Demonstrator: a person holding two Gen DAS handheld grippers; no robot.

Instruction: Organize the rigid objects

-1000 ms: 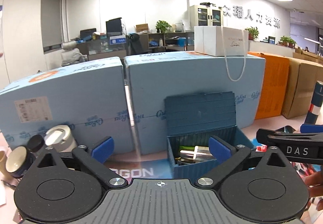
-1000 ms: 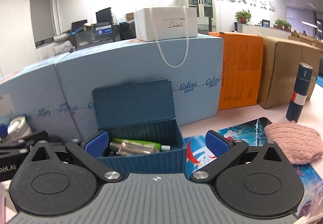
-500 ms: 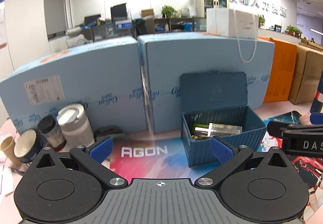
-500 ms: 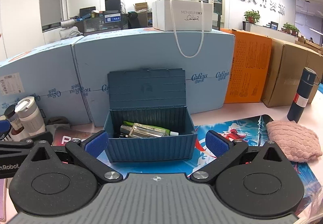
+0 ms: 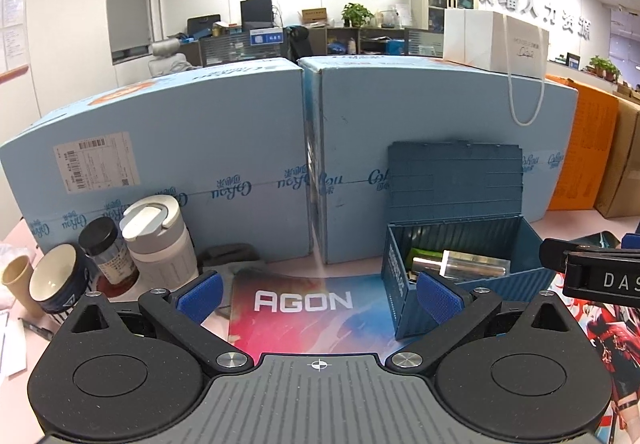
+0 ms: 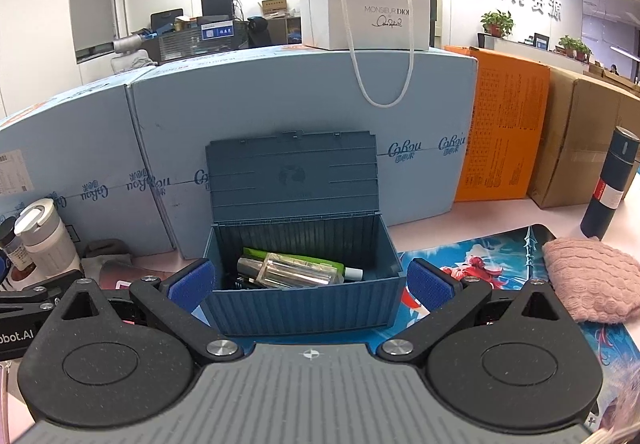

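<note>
Bin [image 6: 304, 304], lid up, holds a clear bottle [image 6: 292, 272] and green tube [image 6: 304, 262]. Left hand-held gripper [image 5: 318, 294] and right hand-held gripper [image 6: 310, 284] both gape, empty.

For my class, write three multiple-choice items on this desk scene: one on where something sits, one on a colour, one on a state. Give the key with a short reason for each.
1. Where does the white gift bag sit?
A. on top of the light blue carton
B. inside the storage box
C. on the mouse mat

2. What colour is the knitted cloth on the mat?
A. green
B. pink
C. black

3. In what state is the blue storage box?
A. lid shut
B. tipped on its side
C. lid raised, items inside

Key: 1 A, the bag rests on the carton's top with its cord hanging down the front. 2 B, the cloth is plainly pink. 3 C, the lid stands upright behind the box, and a clear bottle and a green tube lie inside.
</note>
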